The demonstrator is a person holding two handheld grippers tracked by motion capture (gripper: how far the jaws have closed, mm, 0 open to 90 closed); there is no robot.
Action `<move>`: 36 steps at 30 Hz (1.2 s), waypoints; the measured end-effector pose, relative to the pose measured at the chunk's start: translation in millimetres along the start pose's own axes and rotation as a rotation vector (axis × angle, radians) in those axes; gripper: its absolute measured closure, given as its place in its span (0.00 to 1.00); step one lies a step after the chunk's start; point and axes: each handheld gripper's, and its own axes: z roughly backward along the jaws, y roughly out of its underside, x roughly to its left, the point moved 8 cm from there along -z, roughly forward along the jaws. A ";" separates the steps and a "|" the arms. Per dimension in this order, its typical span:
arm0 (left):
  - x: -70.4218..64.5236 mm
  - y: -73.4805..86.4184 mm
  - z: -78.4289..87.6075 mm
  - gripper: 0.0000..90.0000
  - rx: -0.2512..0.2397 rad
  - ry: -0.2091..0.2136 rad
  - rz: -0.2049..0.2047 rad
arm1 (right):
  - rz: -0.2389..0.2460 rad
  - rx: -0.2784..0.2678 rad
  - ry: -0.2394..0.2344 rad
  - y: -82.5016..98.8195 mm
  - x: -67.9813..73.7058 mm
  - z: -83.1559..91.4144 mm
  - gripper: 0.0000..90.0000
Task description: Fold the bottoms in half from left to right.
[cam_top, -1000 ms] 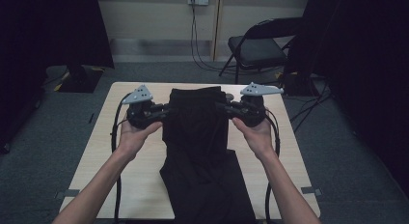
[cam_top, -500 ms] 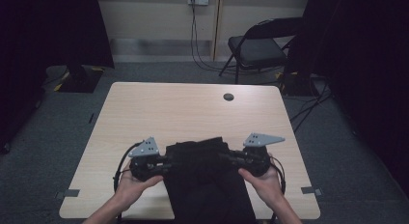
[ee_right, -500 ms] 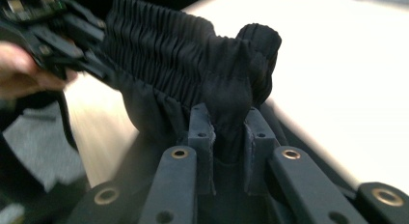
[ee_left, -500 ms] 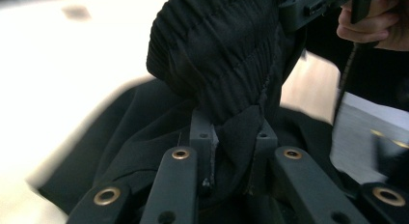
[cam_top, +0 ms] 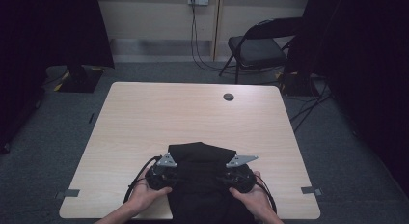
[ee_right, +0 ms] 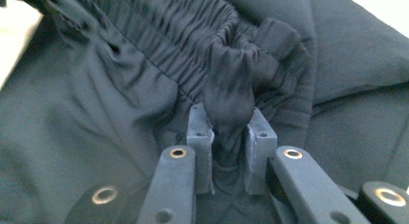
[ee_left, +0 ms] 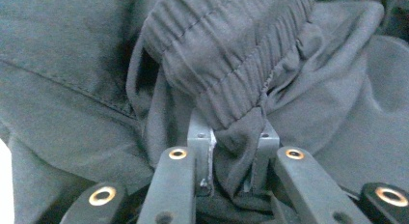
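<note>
The left gripper and the right gripper both clamp the elastic waistband of a black garment. It lies at the lower centre of the frame, on the table.

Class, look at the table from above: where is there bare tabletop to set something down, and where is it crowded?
The far half of the table is bare wood, from the black garment to the far edge, apart from the small round grommet. Strips beside the garment, left and right, are bare too. The near middle is crowded: the left gripper and right gripper clamp the garment there.
</note>
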 end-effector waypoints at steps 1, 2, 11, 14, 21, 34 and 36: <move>6.2 -2.2 -1.5 0.85 -0.005 -0.024 -0.014 | 0.001 -0.004 0.005 -2.2 -2.2 -3.5 0.85; 12.5 -5.9 -3.8 0.86 -0.009 -0.030 -0.011 | -0.015 -0.004 -0.006 -5.8 -5.7 -6.7 0.85; 102.5 -44.4 -25.4 0.87 -0.096 -0.190 0.106 | -0.044 -0.016 0.090 -64.2 -53.2 -53.8 0.86; 129.0 -53.9 -30.5 0.87 -0.132 -0.235 0.165 | -0.053 -0.012 0.124 -86.1 -69.2 -70.2 0.86; 163.6 -72.5 -39.3 0.83 -0.135 -0.294 0.216 | -0.064 -0.022 0.203 -120.3 -99.2 -95.4 0.84; 114.5 -74.3 26.5 0.50 -0.250 -0.171 0.131 | -0.096 -0.173 0.185 -129.4 -85.9 -34.7 0.47; 92.8 -65.6 31.7 0.53 -0.238 -0.106 0.110 | -0.082 -0.191 0.144 -118.1 -71.4 -22.4 0.49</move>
